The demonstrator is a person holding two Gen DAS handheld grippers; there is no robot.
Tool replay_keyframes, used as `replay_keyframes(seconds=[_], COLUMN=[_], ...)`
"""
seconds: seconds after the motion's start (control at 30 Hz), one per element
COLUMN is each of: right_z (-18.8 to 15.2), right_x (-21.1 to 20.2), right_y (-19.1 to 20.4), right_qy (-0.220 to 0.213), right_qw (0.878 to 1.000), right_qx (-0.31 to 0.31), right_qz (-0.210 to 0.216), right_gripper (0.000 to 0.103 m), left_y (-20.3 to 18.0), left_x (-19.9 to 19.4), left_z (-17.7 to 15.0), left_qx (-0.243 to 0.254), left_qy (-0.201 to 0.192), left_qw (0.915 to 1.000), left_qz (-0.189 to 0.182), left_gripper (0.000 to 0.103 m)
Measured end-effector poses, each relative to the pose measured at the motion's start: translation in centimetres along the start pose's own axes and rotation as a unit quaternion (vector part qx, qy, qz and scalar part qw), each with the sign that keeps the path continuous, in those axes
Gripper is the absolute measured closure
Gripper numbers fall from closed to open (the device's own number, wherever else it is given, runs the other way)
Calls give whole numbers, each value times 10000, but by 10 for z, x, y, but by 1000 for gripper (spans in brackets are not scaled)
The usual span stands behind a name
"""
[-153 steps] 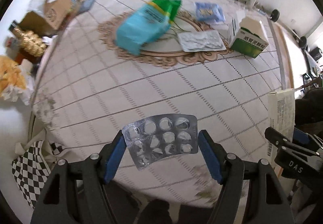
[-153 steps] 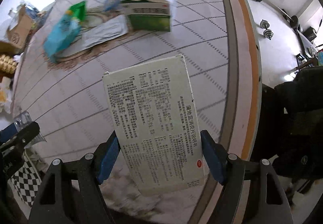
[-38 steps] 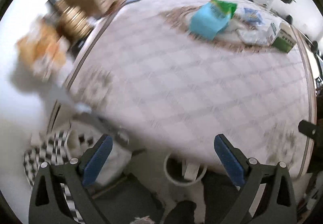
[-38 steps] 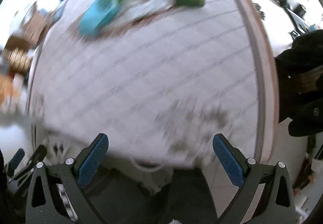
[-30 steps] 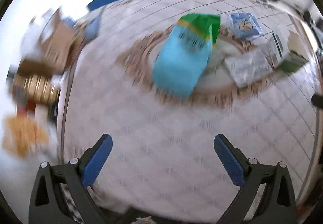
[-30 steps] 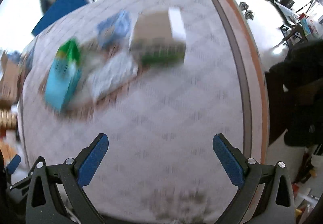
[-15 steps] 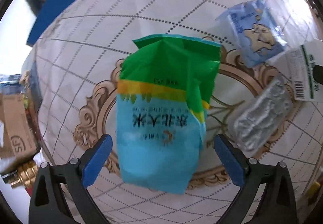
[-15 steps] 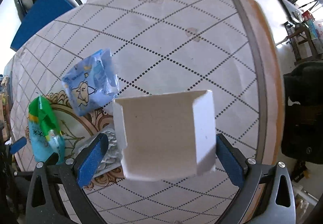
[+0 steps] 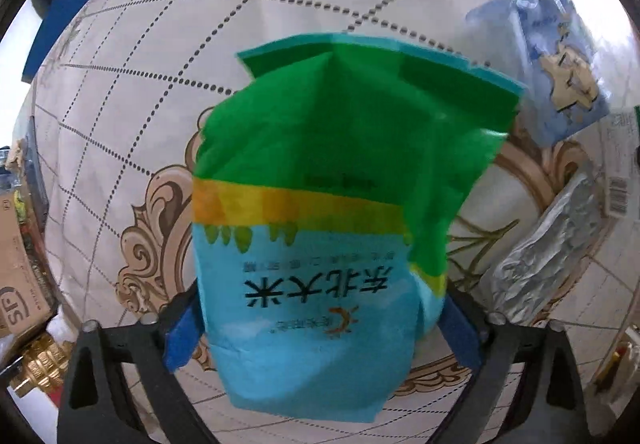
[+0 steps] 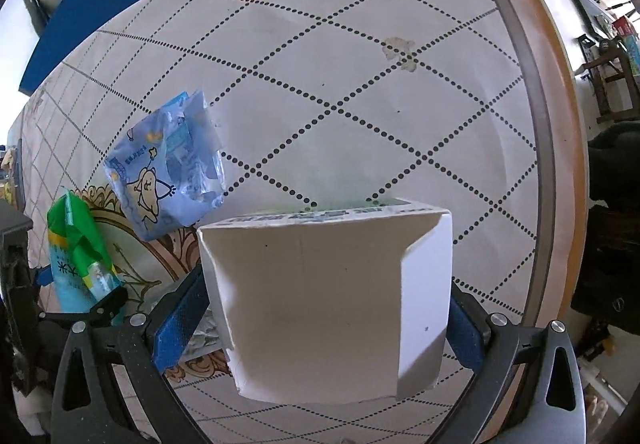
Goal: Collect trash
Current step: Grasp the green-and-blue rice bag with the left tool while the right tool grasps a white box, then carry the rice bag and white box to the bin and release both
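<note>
A blue and green bag [image 9: 320, 228] lies on the patterned table, and my left gripper [image 9: 320, 328] is shut on its lower end with both blue pads pressed against its sides. The bag also shows at the left of the right wrist view [image 10: 76, 256]. A white open carton [image 10: 328, 304] with a green printed side stands on the table, and my right gripper [image 10: 320, 328] is shut on it, one pad against each side. A light blue wrapper [image 10: 168, 167] with a cartoon figure lies behind, also in the left wrist view [image 9: 560, 59]. A silver foil pack [image 9: 548, 256] lies right of the bag.
The table's brown right edge [image 10: 560, 123] runs close by. A blue chair seat [image 10: 76, 27] stands beyond the far-left edge. Cardboard boxes [image 9: 16, 284] and a gold object [image 9: 36, 368] sit off the left side.
Both grippers were open and empty a second ago, sweeping over the table. They have come down and closed: left on the blue and green bag, right on the white carton.
</note>
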State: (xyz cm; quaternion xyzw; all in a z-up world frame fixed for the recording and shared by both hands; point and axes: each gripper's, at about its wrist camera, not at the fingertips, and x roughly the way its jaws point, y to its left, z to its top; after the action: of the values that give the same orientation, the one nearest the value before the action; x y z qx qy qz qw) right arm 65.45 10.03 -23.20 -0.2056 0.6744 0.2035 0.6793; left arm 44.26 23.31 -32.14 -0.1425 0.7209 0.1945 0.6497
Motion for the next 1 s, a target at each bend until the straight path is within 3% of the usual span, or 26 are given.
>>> replay_keyframes(seconds=[0.1,0.13,0.63,1.0], right_z=[-5,-7,-36,-116], right_x=[1,0,-35,-86], right_y=[-3,-3,1,3], right_qy=[-99,-145,-567,-1180], right_qw=[9999,9999,9981,9900], right_qx=[-34,-46,-186,-669], right_qz=[-20,-41,127,377], right_gripper=[3,11,15,15], left_y=[6,6,-18,-29], left_x=[-5,-6,-76,-135], left_z=[-2,-4,-74,-146], left_qx=[-96,-116,-420,-737], left_qy=[-126,-153,-998,-1743], left_qw=[9999,9998,9938,9809], left_qz=[-38,-71,268,451], left_gripper=[11,11,11,11])
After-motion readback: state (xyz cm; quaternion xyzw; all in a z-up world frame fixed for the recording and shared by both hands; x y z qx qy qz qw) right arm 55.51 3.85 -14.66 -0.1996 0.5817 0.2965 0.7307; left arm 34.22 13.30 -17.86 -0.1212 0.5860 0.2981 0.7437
